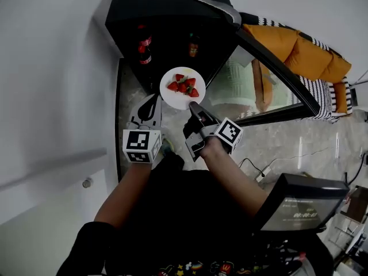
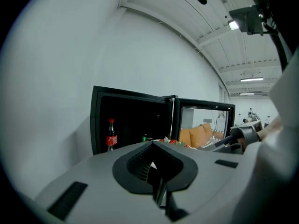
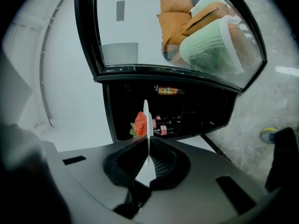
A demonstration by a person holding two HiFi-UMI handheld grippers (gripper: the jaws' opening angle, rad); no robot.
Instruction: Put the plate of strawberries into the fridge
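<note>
**One pinch on the rim, and a plate of loose fruit**

From where I stood, the right gripper (image 1: pixel 194 106) was clamped shut on the near edge of the white plate (image 1: pixel 172 101), rolled on its side so that the rim sat between its jaws. The plate hung in the air just in front of the open fridge (image 1: pixel 167 16), not yet inside. The strawberries (image 1: pixel 184 85) lay loose in a heap about the plate's middle. The left gripper (image 1: pixel 153 99) hovered just beside the plate's left edge with its jaws together, holding nothing that I could see.

The worry, to my eye, was that single grip. Any sag or twist of the wrist could tip the far edge and send berries rolling off. The rim could also slide out of the clamp. Going in, the plate might clip the bottles (image 1: pixel 144 49) or the fridge's frame.
</note>
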